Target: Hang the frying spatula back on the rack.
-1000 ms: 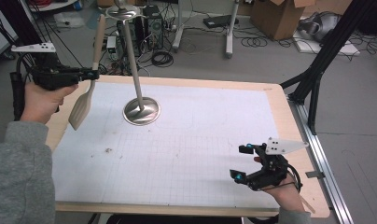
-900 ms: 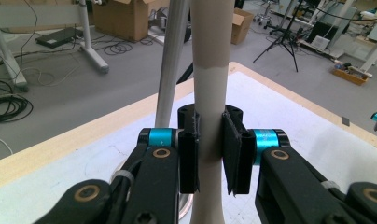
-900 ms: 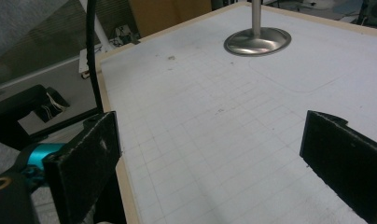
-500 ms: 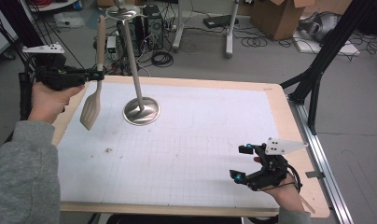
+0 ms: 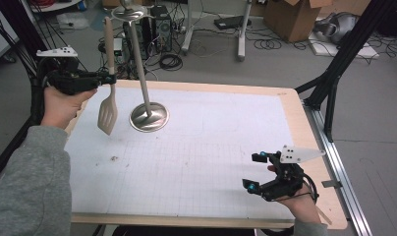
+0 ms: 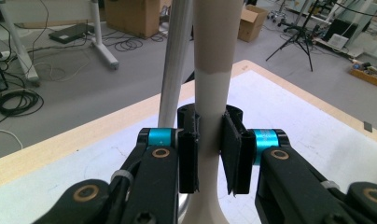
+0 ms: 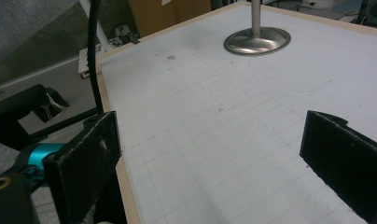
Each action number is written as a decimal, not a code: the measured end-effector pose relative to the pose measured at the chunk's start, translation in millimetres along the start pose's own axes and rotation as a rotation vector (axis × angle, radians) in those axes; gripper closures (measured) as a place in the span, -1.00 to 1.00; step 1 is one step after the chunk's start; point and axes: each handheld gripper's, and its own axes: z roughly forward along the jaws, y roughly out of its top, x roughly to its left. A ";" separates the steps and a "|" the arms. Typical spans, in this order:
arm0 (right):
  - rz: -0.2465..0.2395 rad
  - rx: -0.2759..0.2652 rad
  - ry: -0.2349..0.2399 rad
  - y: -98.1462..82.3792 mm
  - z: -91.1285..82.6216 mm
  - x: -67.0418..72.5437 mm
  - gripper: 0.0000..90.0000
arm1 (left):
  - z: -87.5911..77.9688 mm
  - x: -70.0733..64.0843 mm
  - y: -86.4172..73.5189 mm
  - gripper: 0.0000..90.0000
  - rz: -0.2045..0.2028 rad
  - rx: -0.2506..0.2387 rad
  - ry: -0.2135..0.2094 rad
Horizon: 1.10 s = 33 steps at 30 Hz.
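**Spatula clamped upright beside the metal stand**

Left hand-held gripper (image 5: pixel 109 78): closed on the handle of a beige spatula (image 5: pixel 108 101), pads pressing it from both sides, as seen close up in the left gripper view (image 6: pixel 209 156). Held up in the air over the table's far left corner. Spatula (image 6: pixel 210 93) upright, handle pointing up, slotted blade hanging down, clear of the table (image 5: pixel 211 147). Just beside it, apart from it, a metal stand (image 5: pixel 148 116): round shiny base on the white gridded mat, thin pole rising to a small top piece. Pole (image 6: pixel 175 65) right behind the spatula handle in the left gripper view.

Right hand-held gripper (image 5: pixel 255 172): jaws wide apart, nothing between them, low at the near right edge of the table, well away from the spatula. Between its pads in the right gripper view (image 7: pixel 210 154), bare gridded mat, with the stand's base (image 7: pixel 257 41) farther off.
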 end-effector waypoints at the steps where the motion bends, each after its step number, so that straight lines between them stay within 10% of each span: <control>1: -0.001 0.001 -0.001 0.0 0.0 0.0 -0.91 | 0.6 -0.1 0.1 0.72 0.003 0.002 0.004; 23: -0.002 0.004 -0.004 -0.7 -1.1 2.5 -0.91 | 2.5 0.5 -3.0 0.68 0.006 -0.029 0.029; 33: -0.012 0.007 -0.011 0.0 -0.2 4.1 -0.91 | -7.3 -3.5 -4.2 0.21 -0.009 -0.039 0.023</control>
